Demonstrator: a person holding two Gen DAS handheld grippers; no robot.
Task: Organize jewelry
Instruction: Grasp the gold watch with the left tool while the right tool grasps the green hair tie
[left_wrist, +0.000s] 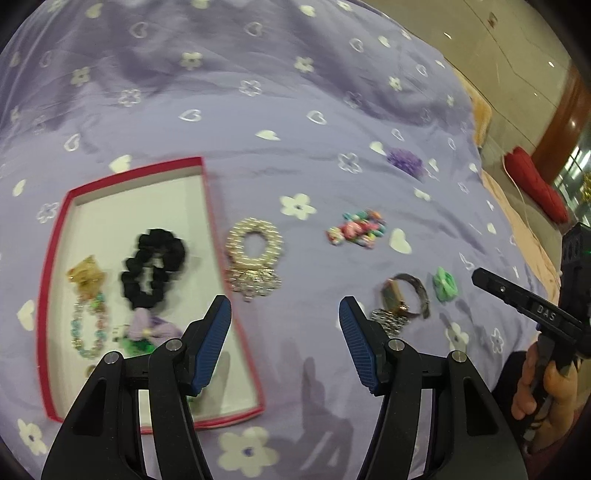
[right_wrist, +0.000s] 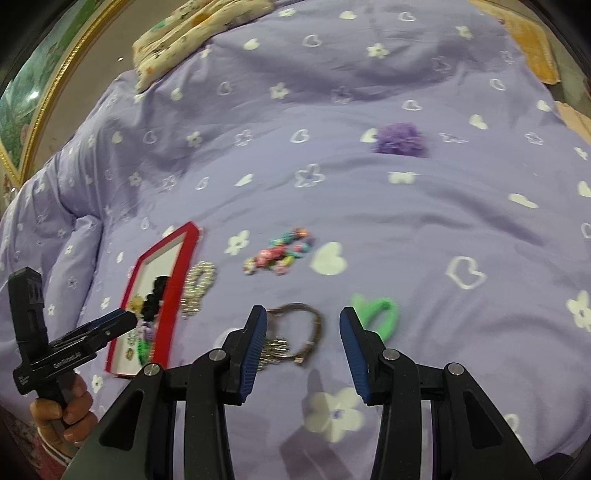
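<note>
Lying flat, red box (left_wrist: 212, 206) long axis running away from left gripper (left_wrist: 285, 332).

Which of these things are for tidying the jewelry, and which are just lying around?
For the job:
red box
black scrunchie
silver bracelet
colorful bead bracelet
watch
green hair tie
purple scrunchie

Just lying about:
purple bedspread
floral pillow
red cushion

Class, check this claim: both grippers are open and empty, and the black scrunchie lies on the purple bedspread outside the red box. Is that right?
Not quite. The black scrunchie lies inside the red box, on its white floor, not out on the purple bedspread. The left wrist view shows this most clearly. The rest holds: the left gripper and right gripper both have jaws open and empty.
</note>
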